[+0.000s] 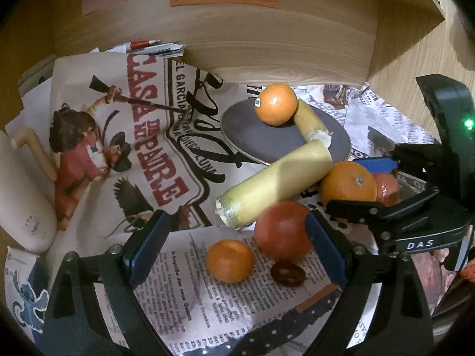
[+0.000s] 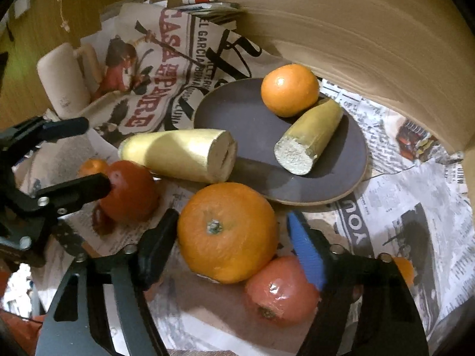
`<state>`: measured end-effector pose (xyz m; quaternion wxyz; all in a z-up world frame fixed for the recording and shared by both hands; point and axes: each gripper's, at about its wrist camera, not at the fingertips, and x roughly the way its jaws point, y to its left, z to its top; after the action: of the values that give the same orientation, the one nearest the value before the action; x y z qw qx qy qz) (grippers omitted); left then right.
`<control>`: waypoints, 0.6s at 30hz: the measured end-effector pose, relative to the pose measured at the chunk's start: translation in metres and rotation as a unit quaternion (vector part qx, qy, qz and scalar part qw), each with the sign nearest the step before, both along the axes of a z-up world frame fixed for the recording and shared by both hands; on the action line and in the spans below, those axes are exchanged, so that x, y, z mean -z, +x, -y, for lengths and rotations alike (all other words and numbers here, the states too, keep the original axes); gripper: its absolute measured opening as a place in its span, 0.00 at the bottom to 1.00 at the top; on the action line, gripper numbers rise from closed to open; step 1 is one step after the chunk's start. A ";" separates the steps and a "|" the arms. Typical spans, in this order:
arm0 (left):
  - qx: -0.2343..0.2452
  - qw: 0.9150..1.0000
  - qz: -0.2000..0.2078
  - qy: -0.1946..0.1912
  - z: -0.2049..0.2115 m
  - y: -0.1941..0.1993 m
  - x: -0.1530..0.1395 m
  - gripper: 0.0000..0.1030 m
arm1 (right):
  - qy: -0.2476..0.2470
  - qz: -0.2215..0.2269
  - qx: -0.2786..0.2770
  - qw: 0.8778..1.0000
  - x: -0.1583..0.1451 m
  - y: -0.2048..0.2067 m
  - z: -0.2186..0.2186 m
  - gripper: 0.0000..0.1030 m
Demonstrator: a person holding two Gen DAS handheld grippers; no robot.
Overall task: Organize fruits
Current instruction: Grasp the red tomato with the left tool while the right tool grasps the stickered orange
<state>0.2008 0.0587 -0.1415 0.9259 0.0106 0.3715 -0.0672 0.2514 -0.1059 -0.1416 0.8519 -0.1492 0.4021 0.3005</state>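
A dark plate (image 2: 249,112) holds an orange (image 2: 289,90) and a banana half (image 2: 308,139). The other banana half (image 2: 181,152) leans on the plate's rim. My right gripper (image 2: 231,218) straddles a large orange (image 2: 227,231). Its black finger touches the orange, and a thin gap shows at the blue pad (image 2: 307,252). A red fruit (image 2: 282,290) lies just below that orange. My left gripper (image 1: 236,222) stands open wide around a second red fruit (image 1: 282,231) and a small orange (image 1: 230,261), gripping neither. The right gripper (image 1: 343,184) shows at this view's right edge.
Newspaper (image 1: 148,124) covers the surface. A wooden shelf wall (image 1: 267,35) rises right behind the plate. A cream mug (image 1: 23,192) lies at the far left. A small dark red piece (image 1: 288,273) sits beside the small orange. Another orange (image 2: 403,270) peeks out behind my right finger.
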 end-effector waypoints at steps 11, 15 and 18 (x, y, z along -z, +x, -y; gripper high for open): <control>0.041 0.998 0.000 0.050 0.031 0.024 -0.003 0.91 | 0.059 -0.009 0.017 0.998 -0.019 0.001 0.019 0.60; 0.058 0.994 -0.020 0.087 0.049 0.042 0.007 0.91 | 0.080 0.000 0.034 0.996 -0.032 0.002 0.034 0.60; 0.067 0.993 -0.024 0.099 0.056 0.047 0.012 0.94 | 0.087 0.006 0.045 0.995 -0.037 0.002 0.044 0.60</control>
<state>0.2474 0.0023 -0.1530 0.9048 0.1256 0.3965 -0.0918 0.2536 -0.1502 -0.1044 0.8768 -0.0580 0.3752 0.2952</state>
